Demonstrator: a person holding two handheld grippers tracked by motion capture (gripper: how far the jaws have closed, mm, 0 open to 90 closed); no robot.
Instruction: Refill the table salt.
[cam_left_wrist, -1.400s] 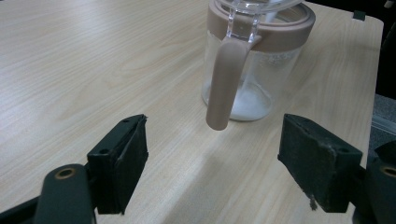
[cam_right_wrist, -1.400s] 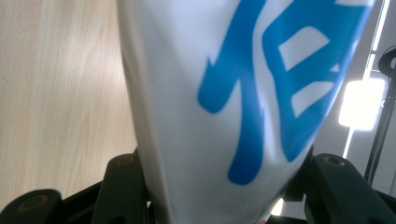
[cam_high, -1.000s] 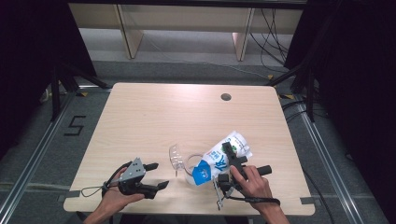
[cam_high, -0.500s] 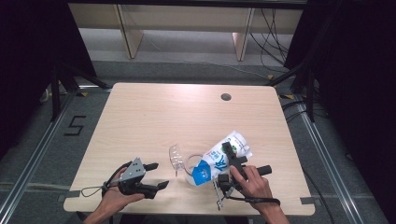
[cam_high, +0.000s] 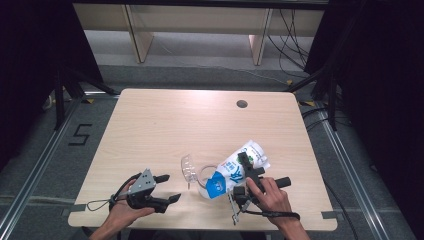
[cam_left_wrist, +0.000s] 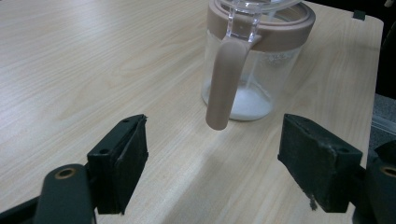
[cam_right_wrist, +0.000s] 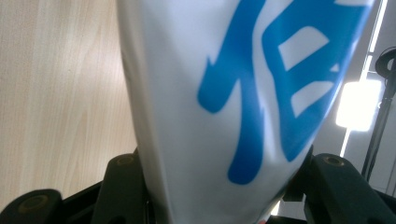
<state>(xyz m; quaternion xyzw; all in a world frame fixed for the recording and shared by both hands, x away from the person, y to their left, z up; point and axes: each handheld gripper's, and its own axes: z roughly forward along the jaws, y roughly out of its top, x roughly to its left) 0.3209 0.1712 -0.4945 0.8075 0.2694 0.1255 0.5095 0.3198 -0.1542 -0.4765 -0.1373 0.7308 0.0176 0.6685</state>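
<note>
A clear jug (cam_left_wrist: 254, 56) with a brown rim and handle stands on the table (cam_high: 165, 135), white powder in its bottom; from above the jug (cam_high: 206, 176) sits near the front edge. My right gripper (cam_high: 244, 175) is shut on a white and blue pouch (cam_high: 235, 169), tilted with its blue end down over the jug's mouth. Up close the pouch (cam_right_wrist: 233, 93) is squeezed between both jaws. My left gripper (cam_high: 167, 187) rests open at the front left, its jaws pointing at the jug; the same left gripper (cam_left_wrist: 224, 172) has nothing between its pads.
The jug's clear lid (cam_high: 188, 167) stands flipped up at its left. A round cable hole (cam_high: 242, 104) lies at the table's back right. Shelving legs (cam_high: 132, 32) and cables (cam_high: 295, 30) stand beyond the far edge.
</note>
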